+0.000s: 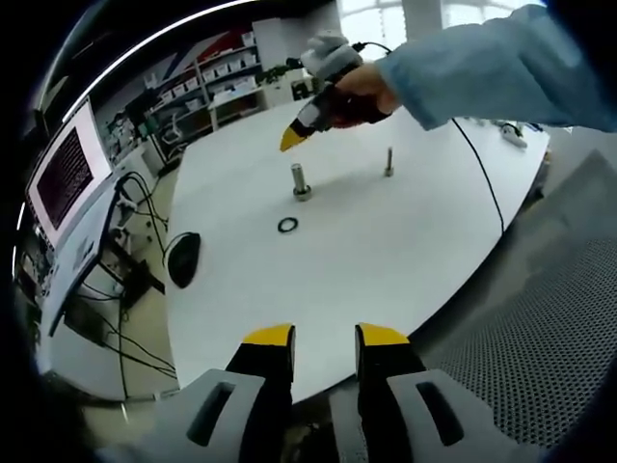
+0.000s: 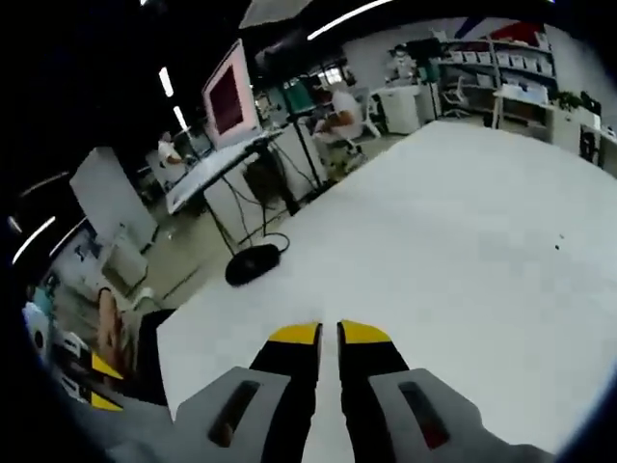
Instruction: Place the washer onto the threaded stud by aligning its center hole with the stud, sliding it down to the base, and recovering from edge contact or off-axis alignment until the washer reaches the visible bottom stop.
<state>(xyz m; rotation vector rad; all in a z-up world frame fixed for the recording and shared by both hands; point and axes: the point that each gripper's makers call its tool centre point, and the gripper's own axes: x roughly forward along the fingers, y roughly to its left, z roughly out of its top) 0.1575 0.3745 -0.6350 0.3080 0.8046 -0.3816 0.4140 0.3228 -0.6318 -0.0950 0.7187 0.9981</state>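
In the left gripper view, a monitor with a dark red screen stands at the far left, beside the white table. The left gripper sits at the bottom, its yellow-tipped jaws spread with a clear gap and holding nothing. The washer, a dark ring, lies flat on the table well ahead of those jaws and slightly to their left. Just beyond it stands the stud, upright on its base, its long axis straight up from the table. A thinner bolt stands upright further right. Above the stud hangs the right gripper, held by a hand in a light blue sleeve; its yellow tip points down and left, well apart from the washer.

The right gripper view looks across bare table toward the monitor and a seated person. Its own jaws rise at the bottom, nearly pressed together, gripping nothing.
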